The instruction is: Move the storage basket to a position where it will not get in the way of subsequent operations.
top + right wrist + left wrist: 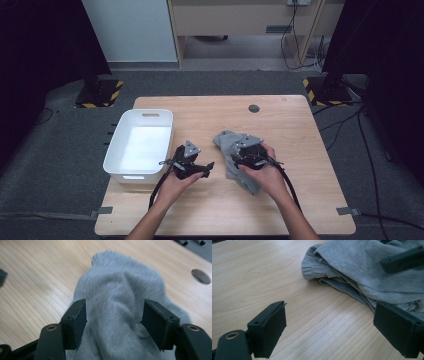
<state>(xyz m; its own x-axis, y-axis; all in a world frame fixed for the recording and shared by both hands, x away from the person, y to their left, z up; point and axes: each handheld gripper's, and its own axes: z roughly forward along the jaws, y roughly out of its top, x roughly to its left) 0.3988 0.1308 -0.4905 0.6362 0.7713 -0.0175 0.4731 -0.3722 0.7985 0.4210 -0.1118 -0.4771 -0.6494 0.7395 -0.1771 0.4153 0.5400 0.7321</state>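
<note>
A white plastic bin, rectangular with rounded corners and a slot handle, is sitting at the left edge of the pale wood-grain tabletop, partly overhanging it. Just right of the bin, the left gripper is resting low over bare wood in the person's left hand, its jaws standing wide apart with nothing between them; in the left gripper view its right jaw is cutting across the cloth's near edge. The grey knit cloth, soft and crumpled with a ribbed cuff and stitched seams, is lying right of centre on the tabletop. The right gripper is sitting on top of it, hiding much of its middle, with the jaws parted around a raised fold, both pads seeming to touch the fabric. A dark round hole is showing in the tabletop beyond.
</note>
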